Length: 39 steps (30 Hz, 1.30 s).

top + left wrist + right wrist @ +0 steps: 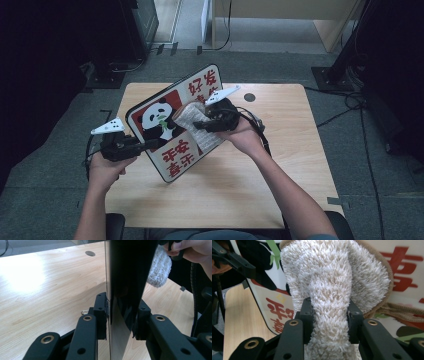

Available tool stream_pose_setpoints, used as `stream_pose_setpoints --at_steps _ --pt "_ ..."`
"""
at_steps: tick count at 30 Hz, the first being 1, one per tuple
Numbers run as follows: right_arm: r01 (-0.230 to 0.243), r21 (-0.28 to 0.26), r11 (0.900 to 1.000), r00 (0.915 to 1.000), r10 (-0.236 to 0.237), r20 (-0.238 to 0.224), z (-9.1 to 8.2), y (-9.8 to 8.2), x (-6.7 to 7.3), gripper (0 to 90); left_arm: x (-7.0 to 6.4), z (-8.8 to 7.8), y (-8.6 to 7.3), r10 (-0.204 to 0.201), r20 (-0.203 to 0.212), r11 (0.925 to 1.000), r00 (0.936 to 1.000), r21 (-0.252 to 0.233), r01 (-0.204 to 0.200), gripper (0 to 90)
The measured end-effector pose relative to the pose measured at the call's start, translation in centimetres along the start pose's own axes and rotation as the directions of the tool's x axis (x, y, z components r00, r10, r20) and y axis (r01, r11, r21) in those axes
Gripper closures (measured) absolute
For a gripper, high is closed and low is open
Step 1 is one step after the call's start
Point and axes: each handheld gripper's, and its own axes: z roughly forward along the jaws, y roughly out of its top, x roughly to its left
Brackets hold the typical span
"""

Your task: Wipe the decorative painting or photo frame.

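Item: panda sign board (170, 125), held tilted on its lower edge above the middle of the wooden table (280, 165). It was a flat, rigid panel with a glossy printed face and dark back; judged light but slippery, best pinched at the edge.

Left gripper (152, 145): jaws closed on the board's left edge, pads pressed to both faces in the left gripper view (117, 317).

Item: cloth (192, 117), a white looped-pile towel with a tan hem, soft and limp (it bunched wherever pinched), lay against the board's printed face.

Right gripper (200, 124): jaws clamped on a gathered fold of the cloth (329, 322), which bulged above the pads.

Surface: pale wood, smooth, with a round cable hole (249, 97) near the far edge.

Room: grey floor (380, 190), loose cables (350, 102) at right, and dark stands to both sides.
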Motion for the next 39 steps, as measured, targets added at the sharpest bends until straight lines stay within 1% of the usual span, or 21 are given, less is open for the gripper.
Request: stream_pose_setpoints --at_steps 5,11,17,21,23,26,34,36,39 --pt "-0.011 0.004 1.0 0.9999 0.011 -0.006 0.3 -0.6 -0.1 67.2 0.0 0.1 0.0 0.003 0.002 1.0 1.0 0.006 -0.003 70.7" --pt "-0.014 0.003 1.0 0.9998 0.014 -0.01 0.6 -1.3 -0.1 67.1 0.0 0.1 0.0 0.007 0.008 1.0 0.9999 0.006 -0.007 71.5" --pt "-0.023 0.008 1.0 0.9996 0.023 -0.015 1.0 -2.0 -0.1 67.1 -0.1 0.1 0.0 0.001 0.01 0.9999 0.9999 0.01 -0.001 71.6" --pt "-0.027 0.009 1.0 0.9994 0.027 -0.021 1.3 -2.6 -0.2 67.1 -0.1 0.2 0.0 0.005 0.008 0.9999 1.0 0.013 -0.005 71.6" --pt "-0.031 0.019 0.999 0.9992 0.032 -0.023 1.4 -2.8 -0.2 67.0 -0.1 0.2 0.0 0.004 0.009 0.9999 0.9999 0.014 -0.005 71.6" --pt "-0.028 0.01 1.0 0.9993 0.028 -0.025 1.6 -3.2 -0.2 66.9 -0.1 0.1 0.0 0.004 0.01 0.9999 0.9999 0.012 -0.004 71.6" --pt "-0.034 0.005 0.999 0.9991 0.034 -0.026 2.0 -4.0 -0.3 66.5 -0.1 0.1 0.0 0.003 0.01 0.9999 0.9999 0.011 -0.003 71.6" --pt "-0.037 0.011 0.999 0.9989 0.037 -0.027 2.1 -4.2 -0.3 66.4 -0.1 0.1 0.0 0.003 0.009 0.9999 1.0 0.012 -0.003 71.7" --pt "-0.033 0.006 0.999 0.9991 0.033 -0.025 2.2 -4.5 -0.3 66.3 -0.1 0.1 0.0 0.003 0.011 0.9999 0.9999 0.012 -0.003 72.1"
